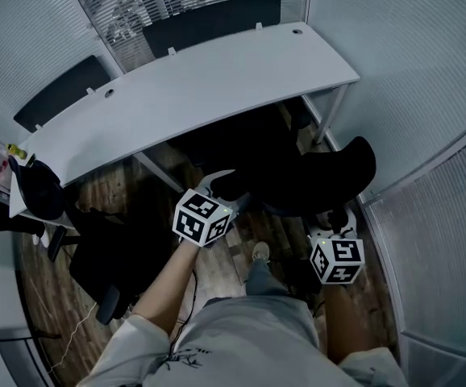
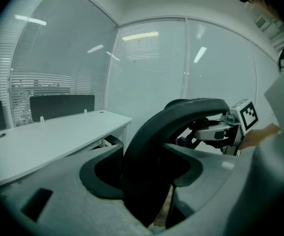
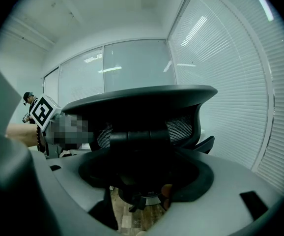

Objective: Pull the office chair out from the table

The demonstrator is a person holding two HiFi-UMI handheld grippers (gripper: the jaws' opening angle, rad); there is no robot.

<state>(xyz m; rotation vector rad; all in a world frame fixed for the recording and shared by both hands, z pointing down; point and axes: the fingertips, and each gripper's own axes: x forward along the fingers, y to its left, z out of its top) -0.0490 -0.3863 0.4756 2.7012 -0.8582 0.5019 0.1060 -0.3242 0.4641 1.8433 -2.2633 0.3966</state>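
While the head view shows the office chair [image 1: 330, 176] half out from under the table [image 1: 193, 87], its base may snag a table leg [image 1: 338, 115]. Left gripper view: my left gripper [image 2: 147, 173] pinches the backrest [image 2: 181, 112] rim, jaws wide, and could slip. Right gripper view, dim: my right gripper [image 3: 144, 178] seems clamped likewise.

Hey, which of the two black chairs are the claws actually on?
The office chair by the right end of the white desk: its backrest sits between the left claw and right claw. The other chair stands apart at the left, untouched.
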